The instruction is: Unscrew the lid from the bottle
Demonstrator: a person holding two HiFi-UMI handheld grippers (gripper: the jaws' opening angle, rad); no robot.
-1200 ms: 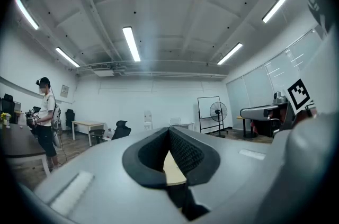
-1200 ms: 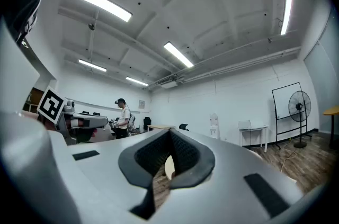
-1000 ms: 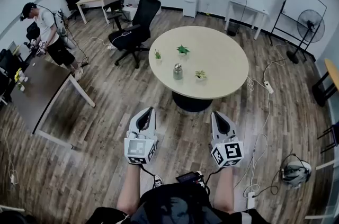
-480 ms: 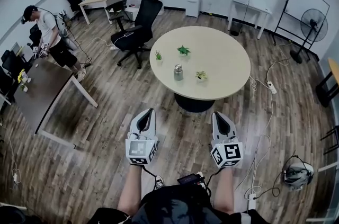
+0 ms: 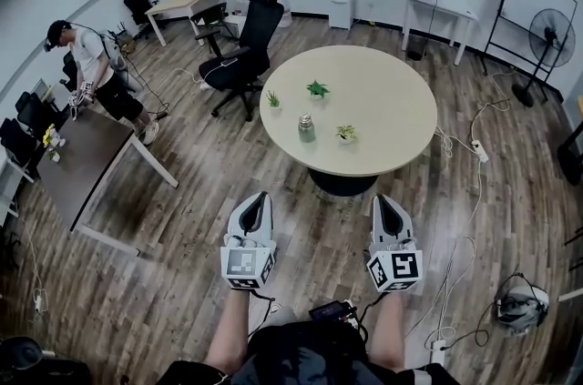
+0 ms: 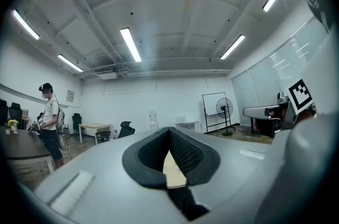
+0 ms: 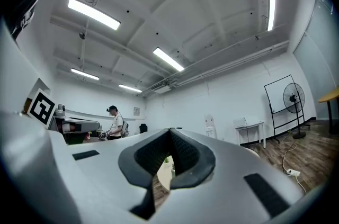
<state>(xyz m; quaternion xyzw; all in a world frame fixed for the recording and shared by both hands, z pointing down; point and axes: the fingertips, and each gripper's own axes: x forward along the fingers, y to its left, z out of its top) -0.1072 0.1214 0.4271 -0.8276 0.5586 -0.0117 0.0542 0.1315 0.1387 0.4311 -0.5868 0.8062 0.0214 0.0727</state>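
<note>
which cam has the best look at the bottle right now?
Head view: the bottle stands whole on the round table, though small. Right gripper view gives at most a sliver of it through the jaw gap; left gripper view shows only the table.

Beige table [image 5: 392, 124] — grey bottle [image 5: 307, 129], green plants [image 5: 316, 88]

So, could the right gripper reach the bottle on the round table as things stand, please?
Probably not: the right gripper hangs over the floor short of the round table, and the bottle stands well in from its edge. Nothing intervenes.
</note>
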